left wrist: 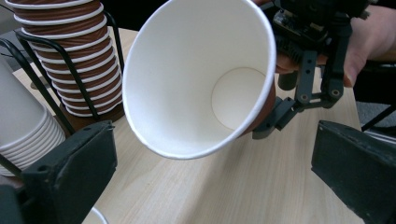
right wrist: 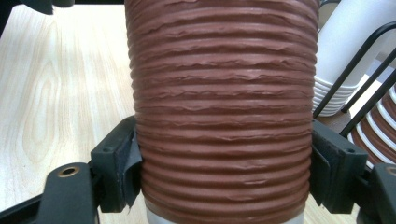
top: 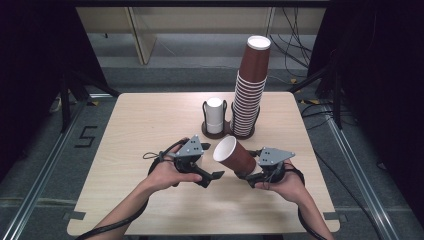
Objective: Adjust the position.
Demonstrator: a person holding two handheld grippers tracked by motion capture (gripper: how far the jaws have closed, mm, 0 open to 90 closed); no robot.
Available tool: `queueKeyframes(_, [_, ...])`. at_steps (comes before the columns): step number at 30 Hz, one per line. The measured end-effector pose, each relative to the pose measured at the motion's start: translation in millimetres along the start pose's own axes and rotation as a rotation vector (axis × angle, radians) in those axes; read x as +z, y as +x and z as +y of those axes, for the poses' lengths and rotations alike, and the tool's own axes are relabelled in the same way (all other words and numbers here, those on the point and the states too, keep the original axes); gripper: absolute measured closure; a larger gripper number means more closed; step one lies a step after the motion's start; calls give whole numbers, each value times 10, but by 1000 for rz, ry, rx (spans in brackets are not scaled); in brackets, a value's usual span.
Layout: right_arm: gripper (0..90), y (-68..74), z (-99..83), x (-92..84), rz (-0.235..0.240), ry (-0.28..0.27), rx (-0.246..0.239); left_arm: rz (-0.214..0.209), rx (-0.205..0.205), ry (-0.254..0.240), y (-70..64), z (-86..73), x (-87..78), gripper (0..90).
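My right claw [top: 248,175] clamps a ribbed brown paper cup [top: 235,156] near its base, above the worktop [top: 150,120] in front of the cup rack [top: 220,131]. Cup axis tilts, mouth aimed at my left claw [top: 212,177], wide and empty, just beside the rim.

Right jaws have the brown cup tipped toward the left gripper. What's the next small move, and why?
Probably ease the left gripper forward so its open jaws straddle the rim of the brown ribbed cup. The right gripper clamps the cup near its base, the white mouth faces the left gripper, and in the left gripper view the rim sits between and just beyond the jaws, not yet touched.
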State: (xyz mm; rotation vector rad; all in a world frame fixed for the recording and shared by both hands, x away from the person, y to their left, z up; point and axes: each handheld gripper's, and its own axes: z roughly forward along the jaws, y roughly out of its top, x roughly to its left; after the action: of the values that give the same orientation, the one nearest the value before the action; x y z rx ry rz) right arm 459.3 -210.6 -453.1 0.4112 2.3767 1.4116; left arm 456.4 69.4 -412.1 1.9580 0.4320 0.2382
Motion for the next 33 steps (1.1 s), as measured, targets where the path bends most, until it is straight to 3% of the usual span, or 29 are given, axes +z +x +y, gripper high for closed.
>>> queueKeyframes(3, [241,17,-9,7,-5,-23,16,8,-20,-2,5,7,21,0])
queueKeyframes(5, [241,10,-5,3,-20,-37,0,8,-41,-7,16,16,26,0])
queueKeyframes(7, [242,39,-4,8,-11,-48,28,3,-60,-19,27,23,36,0])
queueKeyframes(8, [242,29,0,1,-7,-37,9,4,-66,-25,29,24,42,0])
queueKeyframes(9, [241,39,1,2,-6,-38,21,1,-73,-33,31,24,51,0])
queueKeyframes(14, [242,45,6,13,-9,-63,19,12,-83,-32,48,34,59,0])
queueKeyframes(15, [242,35,9,15,-13,-70,-1,9,-83,-35,52,35,65,0])
queueKeyframes(20, [242,44,22,9,-16,-81,8,7,-89,-39,53,56,87,0])
queueKeyframes(29, [242,52,27,17,-7,-88,-5,-2,-99,-33,57,61,158,0])
queueKeyframes(33, [242,77,36,9,3,-82,13,-12,-106,-38,59,62,177,0])
